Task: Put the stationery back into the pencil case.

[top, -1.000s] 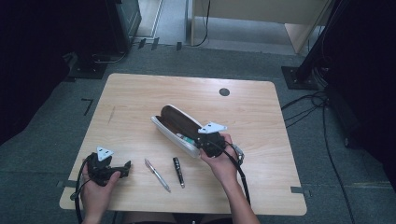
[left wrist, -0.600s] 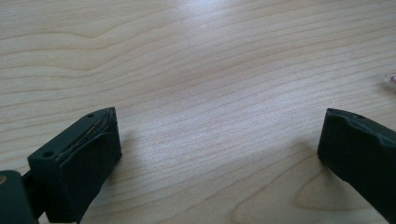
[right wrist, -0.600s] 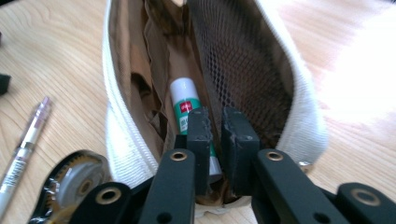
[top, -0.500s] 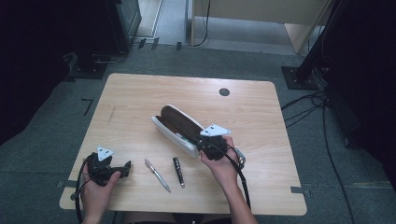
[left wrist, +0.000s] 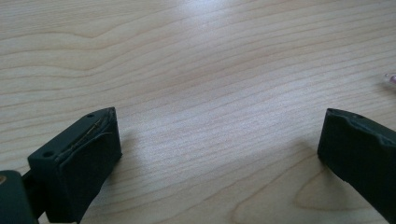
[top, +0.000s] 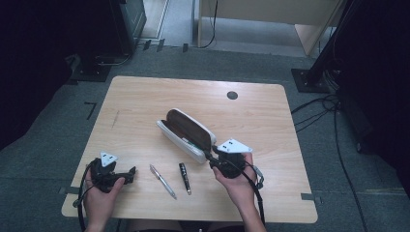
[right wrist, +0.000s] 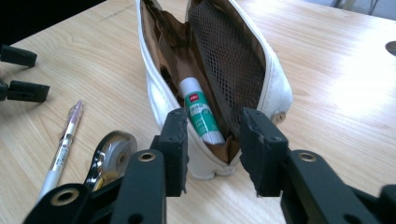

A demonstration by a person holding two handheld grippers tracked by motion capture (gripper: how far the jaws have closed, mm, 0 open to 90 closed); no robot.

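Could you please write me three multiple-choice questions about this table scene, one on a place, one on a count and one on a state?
1. Where does the glue stick lie?
A. inside the open pencil case
B. on the bare table
C. between the left gripper's jaws

2. How many pens lie on the table outside the case?
A. none
B. two
C. five

3. How do the left gripper's jaws stand?
A. shut on a pen
B. shut on the case
C. open, with nothing between them

Answers:
1 A, the right gripper view shows the stick in the case's mouth.
2 B, a silver pen and a black pen lie side by side.
3 C, bare wood shows between the jaws.
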